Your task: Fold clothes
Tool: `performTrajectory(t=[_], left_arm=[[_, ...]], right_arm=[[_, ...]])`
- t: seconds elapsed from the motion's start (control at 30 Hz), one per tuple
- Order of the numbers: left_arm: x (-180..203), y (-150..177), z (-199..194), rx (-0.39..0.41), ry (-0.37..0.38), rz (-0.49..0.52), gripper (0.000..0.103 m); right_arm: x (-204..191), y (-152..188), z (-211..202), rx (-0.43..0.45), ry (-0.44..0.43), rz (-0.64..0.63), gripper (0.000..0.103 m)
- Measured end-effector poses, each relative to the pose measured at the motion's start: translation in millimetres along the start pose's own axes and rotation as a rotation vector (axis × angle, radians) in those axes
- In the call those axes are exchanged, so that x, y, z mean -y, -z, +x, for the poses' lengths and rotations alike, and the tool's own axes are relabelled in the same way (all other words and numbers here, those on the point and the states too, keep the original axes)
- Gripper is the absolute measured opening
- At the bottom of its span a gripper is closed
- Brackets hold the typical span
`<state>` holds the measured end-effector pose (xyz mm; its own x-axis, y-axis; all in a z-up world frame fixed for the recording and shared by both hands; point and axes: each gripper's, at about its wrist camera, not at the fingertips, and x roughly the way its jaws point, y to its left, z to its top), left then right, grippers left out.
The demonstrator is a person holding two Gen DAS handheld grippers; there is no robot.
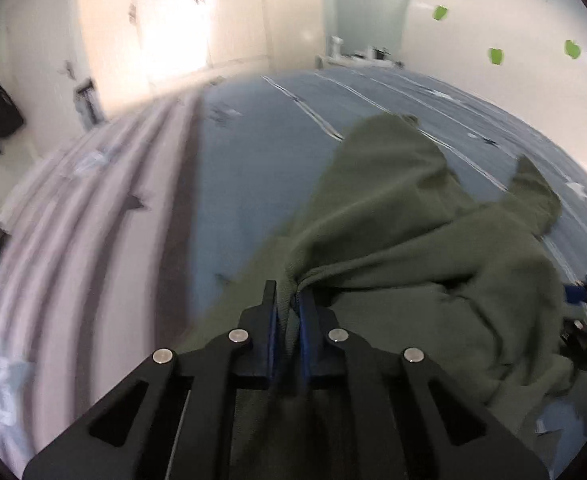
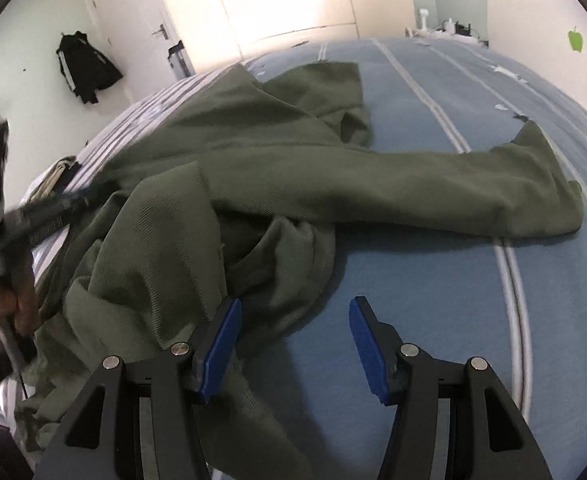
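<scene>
We see glare washing out the wardrobe doors; the left view is motion-blurred, the right sharper, both fisheye-bent with dark corners.

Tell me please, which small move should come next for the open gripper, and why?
Probably close the right gripper on the green garment. Its jaws stand open with bunched fabric at the left finger, while the left gripper already pinches the cloth on the blue bed cover.

Matt, seemingly knit olive garment; blue cloth bedspread.
</scene>
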<state>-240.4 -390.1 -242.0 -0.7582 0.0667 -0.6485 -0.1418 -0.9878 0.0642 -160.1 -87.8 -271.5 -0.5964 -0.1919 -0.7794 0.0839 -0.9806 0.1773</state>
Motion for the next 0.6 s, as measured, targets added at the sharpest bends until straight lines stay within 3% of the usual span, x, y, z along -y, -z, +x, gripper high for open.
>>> performTrajectory(t=[0.1,0.23,0.37,0.47,0.5,0.53,0.6], left_arm=[[-11.0,-11.2,1.7,0.012,-0.045,0.002,0.007],[-111.3,-20.7,-28.0,0.024,-0.25,-0.116,0.007],[-220.7,-3.3,-45.1,-0.086,-0.439,-0.231,0.007],[-263.6,25.8,-54.3,-0.158,-0.475,-0.284,0.016],[-266.7,30.9,-58.3,-0.159,-0.482,-0.279,0.022],[-264.7,33.8,-61.9,-0.154,-0.483,-0.274,0.036],[-249.0,37.5,-73.8,-0.117,-0.436,-0.253,0.042]], right_arm=[[-12.0,2.3,-1.8,0.0,-0.008,-0.024,0.053],[-28.2,4.0,-7.5,0.009,-0.014,-0.047,0.053],[-39.0,7.1,-10.8,0.011,-0.011,-0.059,0.053],[-49.1,9.0,-10.8,0.007,-0.005,-0.07,0.053],[-52.5,8.0,-11.1,0.008,-0.001,-0.075,0.053],[-53.6,5.8,-11.2,0.014,0.006,-0.078,0.053],[-54.5,0.0,-12.1,0.027,0.012,-0.072,0.053]])
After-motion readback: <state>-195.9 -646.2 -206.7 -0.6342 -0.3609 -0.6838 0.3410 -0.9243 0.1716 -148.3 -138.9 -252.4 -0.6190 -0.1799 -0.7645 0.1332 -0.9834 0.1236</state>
